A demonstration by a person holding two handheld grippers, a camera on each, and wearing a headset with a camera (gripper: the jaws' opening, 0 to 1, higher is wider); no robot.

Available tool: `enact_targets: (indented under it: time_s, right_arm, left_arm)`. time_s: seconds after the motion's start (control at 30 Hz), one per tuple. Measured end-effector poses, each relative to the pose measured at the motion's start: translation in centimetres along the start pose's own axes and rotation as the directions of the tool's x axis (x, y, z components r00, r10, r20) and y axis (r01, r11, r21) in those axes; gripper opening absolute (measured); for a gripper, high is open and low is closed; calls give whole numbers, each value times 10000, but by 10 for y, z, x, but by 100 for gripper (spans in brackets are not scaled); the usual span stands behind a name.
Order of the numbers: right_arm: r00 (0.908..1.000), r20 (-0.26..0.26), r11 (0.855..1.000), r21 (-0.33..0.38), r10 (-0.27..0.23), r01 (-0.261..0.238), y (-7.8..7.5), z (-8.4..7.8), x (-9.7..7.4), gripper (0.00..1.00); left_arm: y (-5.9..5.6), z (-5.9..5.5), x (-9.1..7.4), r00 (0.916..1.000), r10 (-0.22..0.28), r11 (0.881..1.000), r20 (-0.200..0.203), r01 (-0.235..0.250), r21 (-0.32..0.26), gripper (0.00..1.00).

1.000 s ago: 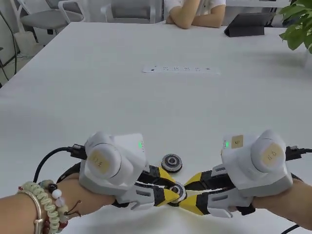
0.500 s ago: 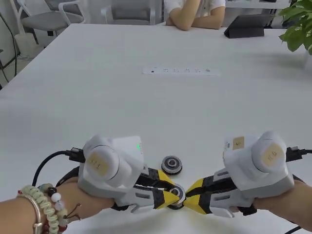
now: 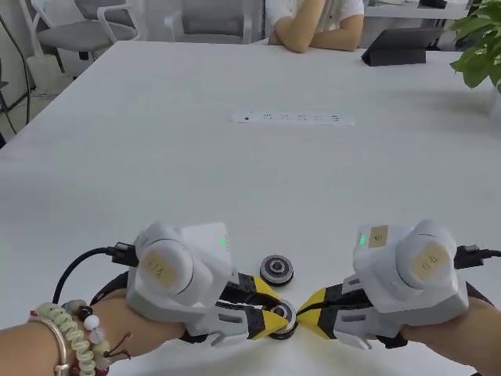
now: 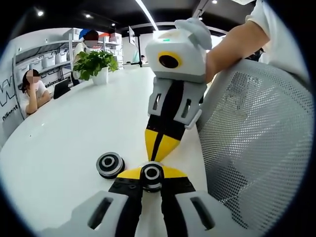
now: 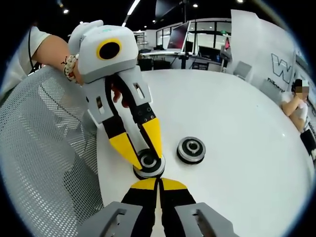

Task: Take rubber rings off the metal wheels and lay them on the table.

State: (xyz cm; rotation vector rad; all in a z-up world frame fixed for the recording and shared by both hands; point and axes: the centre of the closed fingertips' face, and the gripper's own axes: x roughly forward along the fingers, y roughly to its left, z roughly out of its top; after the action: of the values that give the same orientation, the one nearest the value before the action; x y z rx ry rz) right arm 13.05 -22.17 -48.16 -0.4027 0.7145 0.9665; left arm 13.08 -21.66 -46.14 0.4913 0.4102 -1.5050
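A small metal wheel with a dark rubber ring (image 3: 283,314) is held just above the table's near edge, with my left gripper (image 3: 275,319) shut on it from the left. In the left gripper view the wheel (image 4: 152,175) sits between the yellow tips. My right gripper (image 3: 307,312) meets it from the right, its jaws closed together and the tips (image 5: 159,183) pressed against the wheel's rim (image 5: 148,163). I cannot tell whether they pinch the ring. A second ringed wheel (image 3: 276,268) lies flat on the white table (image 3: 235,180) just behind.
A white power strip (image 3: 291,117) lies mid-table. Further back are a dark tablet case (image 3: 395,45), a green plant (image 3: 481,47) at the right and a seated person's arms (image 3: 313,19). A mesh chair back (image 4: 256,148) stands close behind the grippers.
Both grippers stay joined at the wheel. The pair sits slightly lower in the picture, mostly from the head camera shifting. The second wheel has not moved.
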Motion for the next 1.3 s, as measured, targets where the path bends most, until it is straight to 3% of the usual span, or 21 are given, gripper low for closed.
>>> enact_targets:
  time_s: [0.2,0.3,0.57,0.67,1.1,1.3]
  right_arm:
    - [9998,-99,9982,570,-173,179,-4,1,-1,0]
    - [9999,23,9921,1242,-161,157,-7,2,-3,0]
    - [9999,1,9767,2142,-127,124,-9,2,-6,0]
    - [9999,37,9576,2881,-93,79,-9,3,-7,0]
    - [9997,259,9102,4140,9,-115,-11,5,-10,0]
    - [9987,476,8669,4970,165,-380,-11,5,-12,0]
  left_arm:
    - [1,0,0,10000,37,10000,16,-37,-25,8]
    - [2,0,-1,10000,43,9999,32,-43,-113,8]
    - [2,-1,-1,10000,23,9997,83,-21,-225,8]
    - [0,-1,-1,10000,-40,9996,53,41,-276,8]
    - [-1,0,1,9999,-164,9998,-25,164,-57,7]
    - [1,0,2,9998,-138,9999,-109,138,34,7]
